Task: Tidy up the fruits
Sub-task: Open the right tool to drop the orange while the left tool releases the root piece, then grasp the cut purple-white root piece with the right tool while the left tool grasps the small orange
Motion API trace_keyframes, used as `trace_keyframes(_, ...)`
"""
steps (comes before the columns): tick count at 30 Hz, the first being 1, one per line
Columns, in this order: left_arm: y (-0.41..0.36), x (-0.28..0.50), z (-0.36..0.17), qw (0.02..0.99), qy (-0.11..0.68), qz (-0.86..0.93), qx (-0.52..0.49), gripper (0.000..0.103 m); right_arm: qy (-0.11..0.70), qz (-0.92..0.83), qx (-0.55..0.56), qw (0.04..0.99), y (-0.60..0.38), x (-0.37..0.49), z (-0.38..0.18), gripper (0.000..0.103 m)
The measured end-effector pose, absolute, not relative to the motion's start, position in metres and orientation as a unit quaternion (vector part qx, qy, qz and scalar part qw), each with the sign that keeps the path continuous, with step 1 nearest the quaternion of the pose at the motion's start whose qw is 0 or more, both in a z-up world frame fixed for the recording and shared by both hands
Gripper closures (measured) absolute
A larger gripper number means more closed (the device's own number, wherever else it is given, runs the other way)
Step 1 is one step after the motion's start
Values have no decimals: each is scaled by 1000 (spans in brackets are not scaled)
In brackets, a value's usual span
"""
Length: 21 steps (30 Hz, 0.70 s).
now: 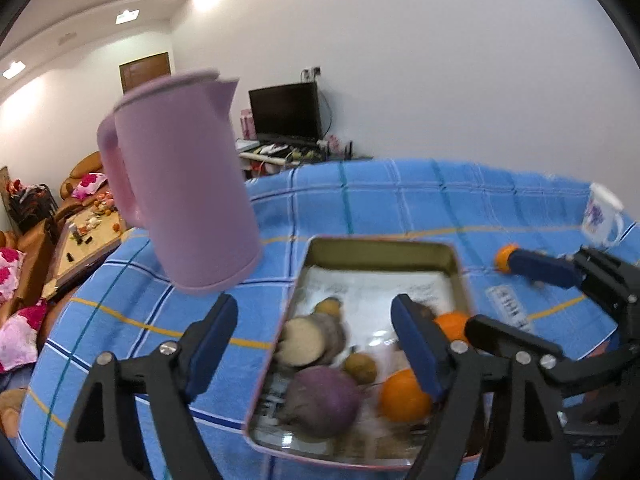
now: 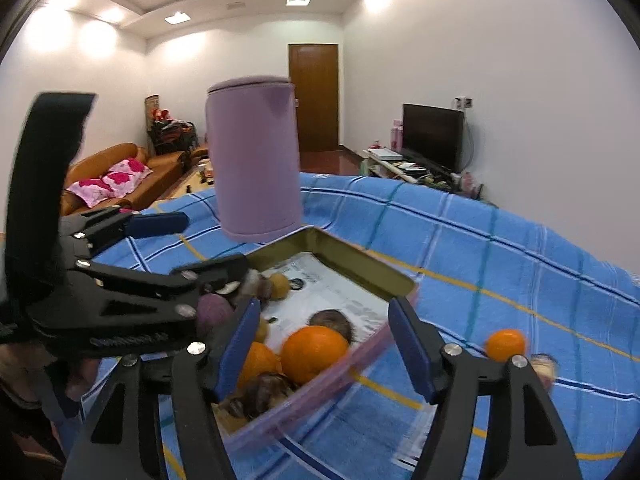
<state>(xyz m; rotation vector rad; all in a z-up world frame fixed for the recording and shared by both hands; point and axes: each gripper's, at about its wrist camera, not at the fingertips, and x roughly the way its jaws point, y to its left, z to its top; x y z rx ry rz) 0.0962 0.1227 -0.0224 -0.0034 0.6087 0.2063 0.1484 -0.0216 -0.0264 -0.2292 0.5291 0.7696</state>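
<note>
Lengthwise, tin tray [image 1: 456,264] of fruits [image 1: 404,396] runs away toward pink jug [image 1: 188,200]; left gripper [image 1: 316,344] wide, right gripper [image 2: 320,344] agape, both empty.

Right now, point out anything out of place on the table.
One orange lies loose on the blue cloth, outside the tin tray that holds the other fruit. A small pale piece sits beside it. Nothing looks spilled or damaged.

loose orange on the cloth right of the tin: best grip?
Take the loose orange across its widest part, from above. It is round, so any axis works, and it sits alone on the blue checked cloth, outside the tin. The right claw, open, is nearest.
</note>
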Motion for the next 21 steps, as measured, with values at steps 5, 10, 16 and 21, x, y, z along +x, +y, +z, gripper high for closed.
trace_keyframes(5,89,99,-14,954,286,86,0,10,260,309,-119,907,-60,165,-22,35)
trace_keyframes(10,60,117,-21,950,304,70,-12,10,298,225,-95,923,-108,203,-32,35)
trace_keyframes(16,31,137,-28,947,317,59,-10,10,359,187,-85,911,-133,240,-59,35)
trace_keyframes(21,19,149,-33,942,331,58,-4,10,390,190,-83,897,-130,252,-78,35)
